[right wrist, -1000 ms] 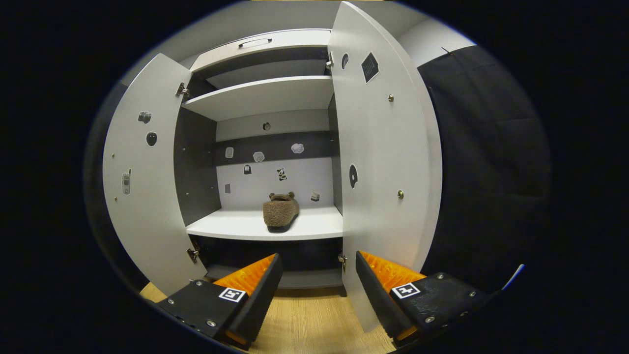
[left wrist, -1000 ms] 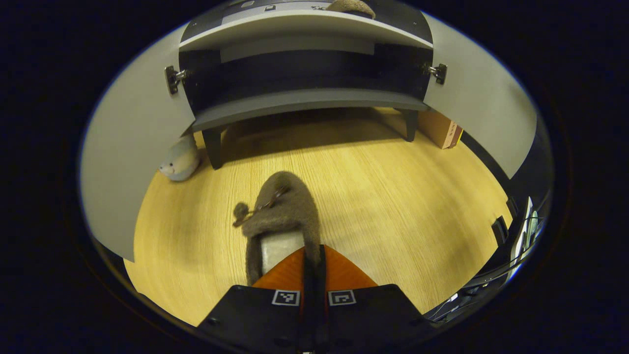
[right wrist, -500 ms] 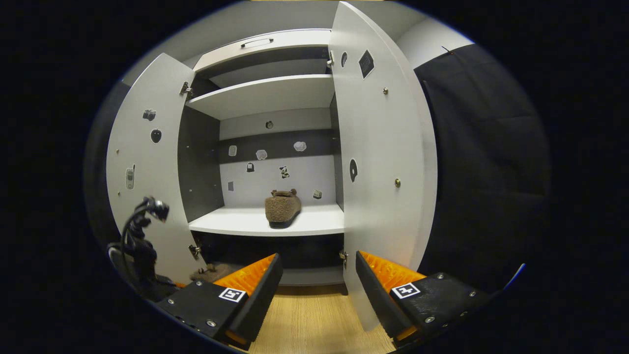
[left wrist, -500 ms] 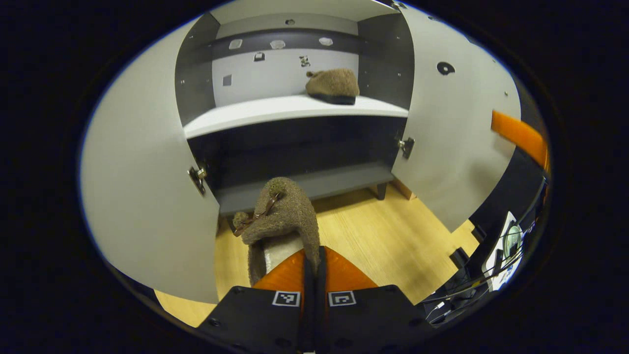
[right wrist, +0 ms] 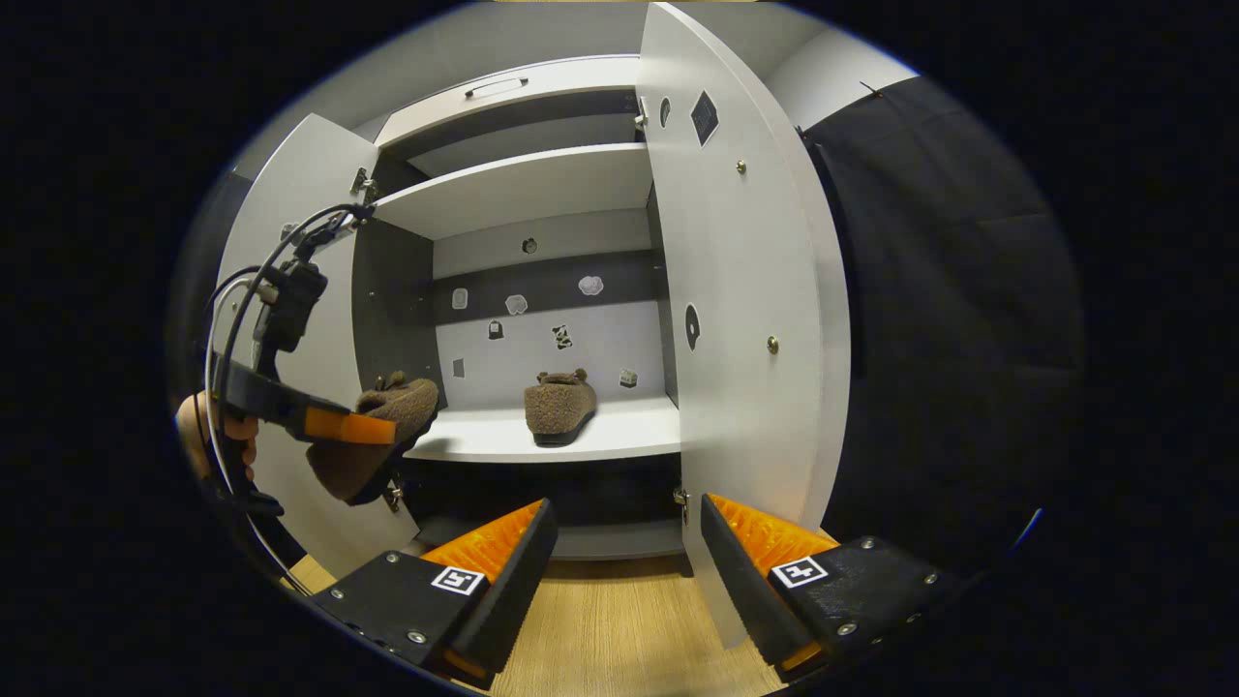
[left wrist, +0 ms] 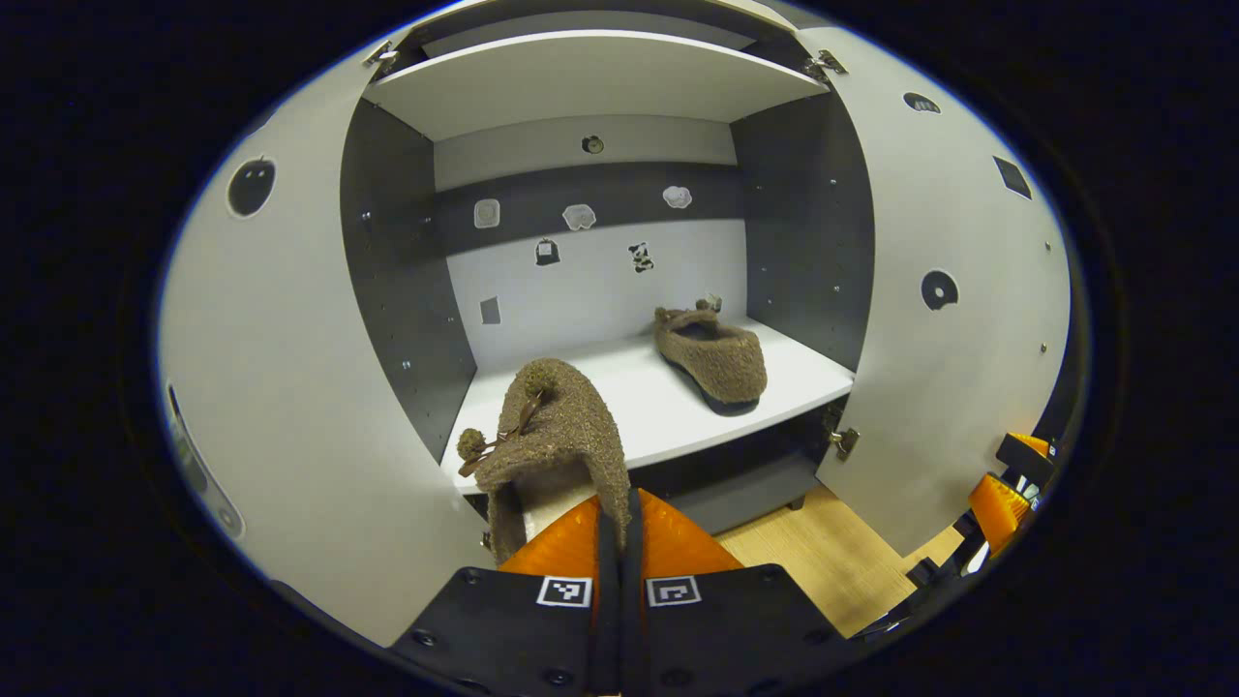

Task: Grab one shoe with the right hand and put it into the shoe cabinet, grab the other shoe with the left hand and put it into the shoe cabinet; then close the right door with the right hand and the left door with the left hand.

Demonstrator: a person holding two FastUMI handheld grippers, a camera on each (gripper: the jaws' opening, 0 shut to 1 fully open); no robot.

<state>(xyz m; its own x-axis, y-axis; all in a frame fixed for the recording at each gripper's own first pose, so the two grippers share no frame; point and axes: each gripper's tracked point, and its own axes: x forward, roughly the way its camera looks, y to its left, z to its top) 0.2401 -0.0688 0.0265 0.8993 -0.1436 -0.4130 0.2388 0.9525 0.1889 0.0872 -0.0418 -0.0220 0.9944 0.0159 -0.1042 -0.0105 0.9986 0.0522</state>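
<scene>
Fingers of left gripper [left wrist: 616, 528] pinch fuzzy brown shoe's [left wrist: 552, 431] collar.

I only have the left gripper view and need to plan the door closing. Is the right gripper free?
Observer: Yes. The right gripper is open, with nothing between its fingers.
Operator: What is it facing?
Observer: The cabinet, with the open right door just ahead of it.
Operator: From that side, how does the held shoe sit against the shelf?
Observer: The held shoe is tilted toe up by the shelf's front left corner, and its heel hangs below shelf level.
</scene>
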